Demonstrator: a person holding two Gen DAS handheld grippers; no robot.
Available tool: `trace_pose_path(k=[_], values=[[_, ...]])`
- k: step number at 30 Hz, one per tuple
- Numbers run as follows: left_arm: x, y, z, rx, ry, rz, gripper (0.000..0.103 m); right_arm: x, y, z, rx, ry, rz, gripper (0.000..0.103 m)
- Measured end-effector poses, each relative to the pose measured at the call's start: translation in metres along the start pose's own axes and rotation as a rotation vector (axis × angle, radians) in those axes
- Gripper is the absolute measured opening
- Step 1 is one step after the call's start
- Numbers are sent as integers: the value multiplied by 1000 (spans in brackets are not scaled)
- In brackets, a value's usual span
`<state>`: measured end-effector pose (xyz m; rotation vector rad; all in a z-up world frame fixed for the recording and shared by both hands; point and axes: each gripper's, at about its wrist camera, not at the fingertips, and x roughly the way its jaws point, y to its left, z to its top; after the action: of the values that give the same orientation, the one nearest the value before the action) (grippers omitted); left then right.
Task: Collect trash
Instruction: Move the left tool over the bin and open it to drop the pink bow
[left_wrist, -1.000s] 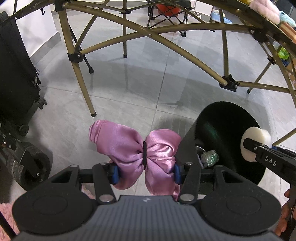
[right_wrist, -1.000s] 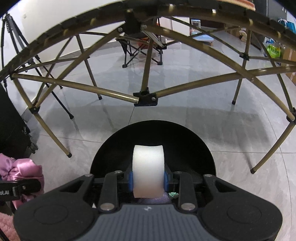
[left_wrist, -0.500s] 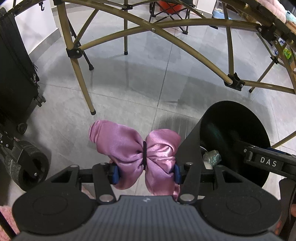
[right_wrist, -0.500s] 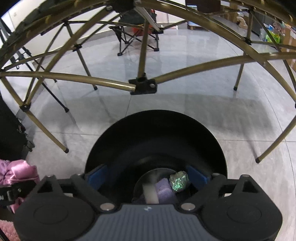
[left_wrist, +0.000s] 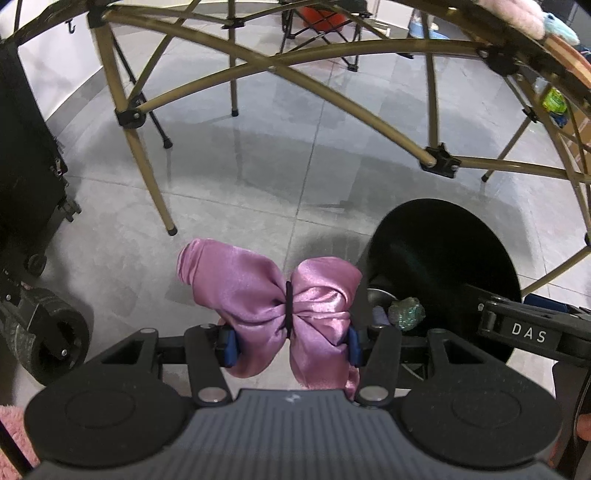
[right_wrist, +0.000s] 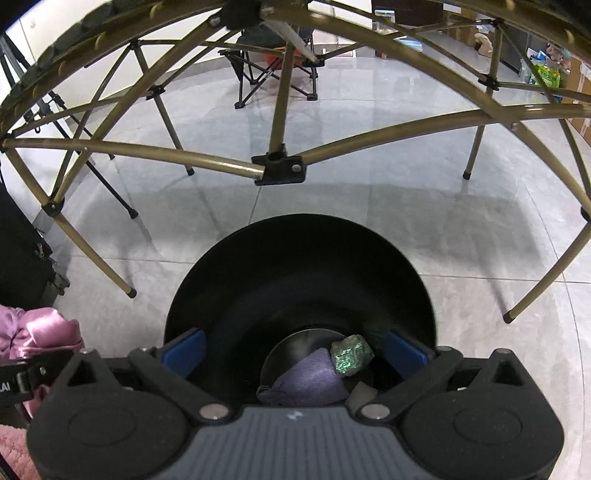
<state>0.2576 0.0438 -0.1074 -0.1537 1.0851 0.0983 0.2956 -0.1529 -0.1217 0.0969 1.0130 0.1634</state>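
Observation:
My left gripper (left_wrist: 290, 345) is shut on a pink satin cloth bundle (left_wrist: 258, 291) tied in the middle by a black band, held above the floor just left of the black bin (left_wrist: 461, 240). The right gripper (right_wrist: 294, 350) hangs over the bin (right_wrist: 295, 236) with its blue pads (right_wrist: 184, 350) wide apart and nothing between them. At the bottom of the bin lie a green glittery ball (right_wrist: 351, 354) and a purple cloth (right_wrist: 310, 380). The right wrist view shows the pink bundle (right_wrist: 40, 332) at its left edge. One finger of the right gripper (left_wrist: 532, 332) reaches in at the right of the left wrist view.
Gold legs and crossbars of a folding table (right_wrist: 277, 170) span the grey tiled floor beyond the bin. A black wheeled case (left_wrist: 26, 192) stands at the left. A pink rug corner (left_wrist: 11, 424) lies at the lower left. A folding chair (right_wrist: 273, 70) stands far back.
The right gripper opened and let go of the white foam roll, which dropped into the bin. The left gripper kept its hold on the pink bundle.

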Motion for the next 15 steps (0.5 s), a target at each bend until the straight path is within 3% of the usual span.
trace_pose_path(k=[15], values=[[-10, -70, -6, 116, -16, -64, 52, -34, -51, -7, 99, -74, -47, 103]])
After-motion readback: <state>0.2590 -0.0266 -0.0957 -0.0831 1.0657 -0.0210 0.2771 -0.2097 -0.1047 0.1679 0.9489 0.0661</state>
